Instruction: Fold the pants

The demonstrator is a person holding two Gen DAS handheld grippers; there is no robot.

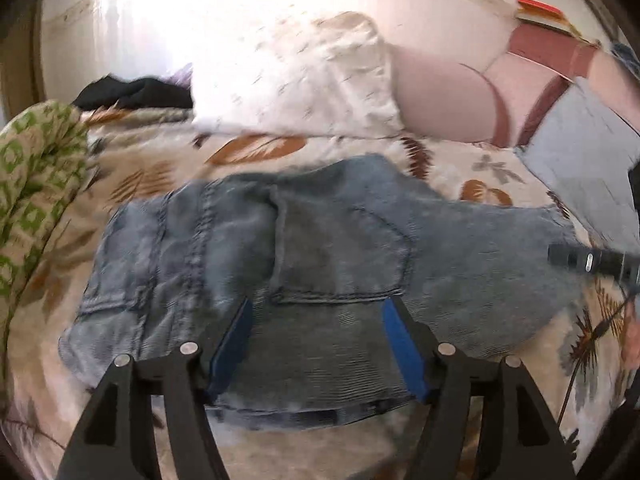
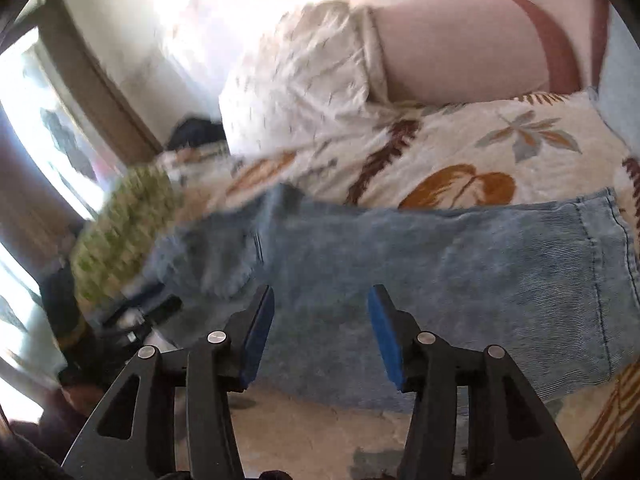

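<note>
Light blue denim pants (image 1: 320, 248) lie folded across the leaf-print bedspread (image 1: 256, 148), back pocket up, waist to the left. My left gripper (image 1: 316, 308) is open, its blue pads just above the near part of the pants below the pocket. The pants also show in the right wrist view (image 2: 440, 272), with the hem at the right. My right gripper (image 2: 320, 296) is open over the leg's near edge, holding nothing. The tip of the right gripper shows in the left wrist view (image 1: 592, 262) at the right edge.
A white pillow (image 1: 296, 80) and a pink pillow (image 1: 448, 96) lie at the head of the bed. A green patterned cloth (image 1: 36, 176) is bunched at the left, dark clothing (image 1: 132, 94) behind it. A grey folded cloth (image 1: 584, 160) lies at the right.
</note>
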